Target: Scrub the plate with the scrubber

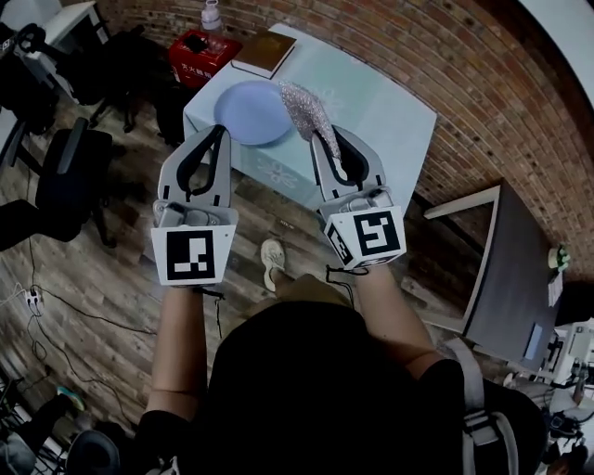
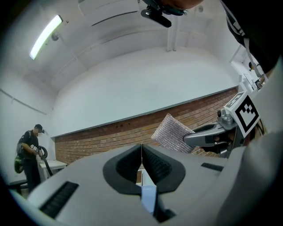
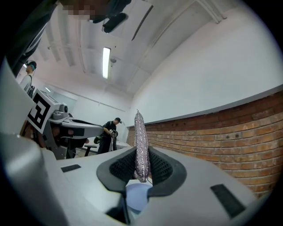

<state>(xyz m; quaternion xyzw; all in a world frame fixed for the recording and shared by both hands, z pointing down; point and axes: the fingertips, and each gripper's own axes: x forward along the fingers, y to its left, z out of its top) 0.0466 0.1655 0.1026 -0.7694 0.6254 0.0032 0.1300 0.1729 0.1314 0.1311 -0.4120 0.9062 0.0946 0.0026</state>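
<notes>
A pale blue plate (image 1: 252,111) lies on the light table (image 1: 399,116) at its near left part. Both grippers are held up high in front of me, well above the table. My right gripper (image 1: 322,135) is shut on a silvery mesh scrubber (image 1: 304,109), which sticks out past the jaw tips; edge-on it shows as the scrubber (image 3: 140,143) between the pads. My left gripper (image 1: 221,132) is shut with nothing in it, its pads meeting in the left gripper view (image 2: 141,154). From there the scrubber (image 2: 171,133) appears to the right.
A brown book (image 1: 264,52), a red box (image 1: 202,56) and a bottle (image 1: 212,15) sit at the table's far left. A dark side table (image 1: 506,269) stands at the right, black office chairs (image 1: 65,176) at the left. A brick wall runs behind. A person (image 2: 30,152) stands far off.
</notes>
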